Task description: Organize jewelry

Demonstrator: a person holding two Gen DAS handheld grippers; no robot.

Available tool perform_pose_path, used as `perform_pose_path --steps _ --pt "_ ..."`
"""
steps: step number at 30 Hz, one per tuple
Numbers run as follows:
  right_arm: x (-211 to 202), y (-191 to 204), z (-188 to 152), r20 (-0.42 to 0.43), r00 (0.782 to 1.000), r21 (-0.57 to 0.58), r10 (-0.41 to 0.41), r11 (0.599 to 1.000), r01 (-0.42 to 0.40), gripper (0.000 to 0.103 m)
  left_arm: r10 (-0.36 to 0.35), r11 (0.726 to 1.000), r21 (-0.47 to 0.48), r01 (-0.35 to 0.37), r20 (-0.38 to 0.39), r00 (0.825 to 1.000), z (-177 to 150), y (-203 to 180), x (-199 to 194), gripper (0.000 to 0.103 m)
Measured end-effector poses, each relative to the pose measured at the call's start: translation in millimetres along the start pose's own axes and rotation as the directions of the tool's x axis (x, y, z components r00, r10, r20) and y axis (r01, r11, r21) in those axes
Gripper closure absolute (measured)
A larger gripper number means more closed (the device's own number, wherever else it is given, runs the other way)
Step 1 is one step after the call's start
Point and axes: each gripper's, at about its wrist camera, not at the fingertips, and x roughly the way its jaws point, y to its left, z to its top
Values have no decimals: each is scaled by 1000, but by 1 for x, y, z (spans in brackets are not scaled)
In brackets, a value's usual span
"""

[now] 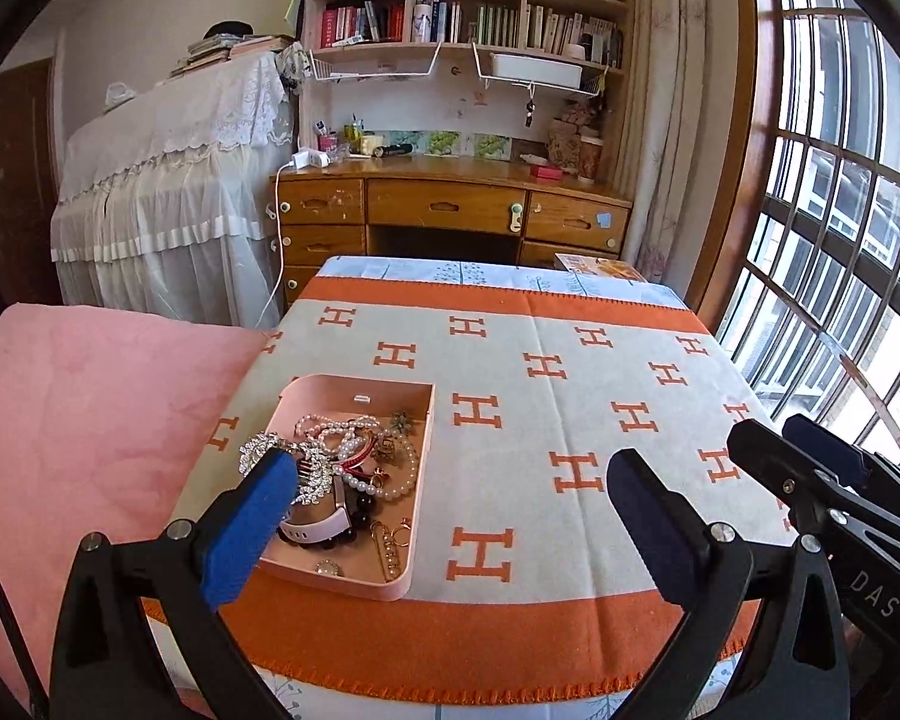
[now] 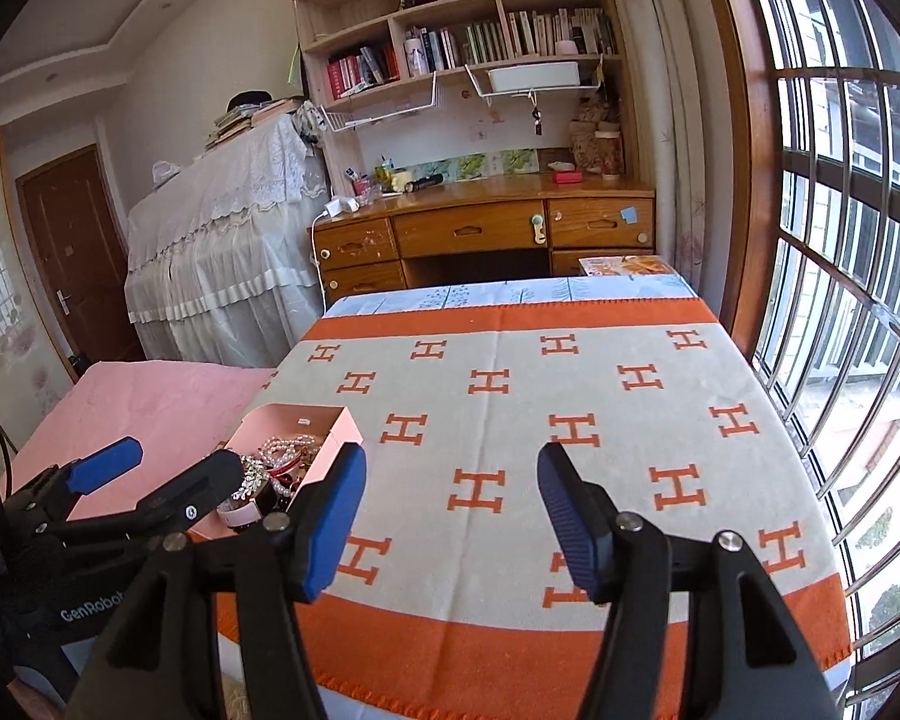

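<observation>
pink tray [image 1: 417,480] of tangled jewelry [image 1: 354,462] sitting on counter [image 1: 570,360], long axis running away from camera | left gripper [image 1: 450,510] hovering nearer, gaping wide, gripping nothing, tray under its left finger | right gripper [image 2: 450,516] half-spread, unloaded, tray lying to its left

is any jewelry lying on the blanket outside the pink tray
No, all the jewelry sits heaped inside the pink tray; the blanket around it is bare.

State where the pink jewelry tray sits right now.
In the left wrist view, the pink tray rests on the orange H-patterned blanket, near its left edge beside the pink bedding.
</observation>
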Motion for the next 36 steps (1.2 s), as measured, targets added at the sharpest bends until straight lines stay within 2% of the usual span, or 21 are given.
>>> perform_pose_path --steps 4,12,20,36 --pt "-9 2 0 43 999 -25 -3 1000 4 43 31 999 4 -31 35 999 2 -5 -10 1" --pt "-16 4 -1 82 997 -51 8 999 -4 42 64 998 8 -64 51 997 3 -8 -20 1" --pt "-15 3 -1 78 997 -45 14 999 -11 42 93 995 15 -94 54 994 3 -8 -21 1" --pt "-10 3 -6 68 998 -40 17 999 -14 42 111 994 10 -111 36 993 1 -4 -16 1"
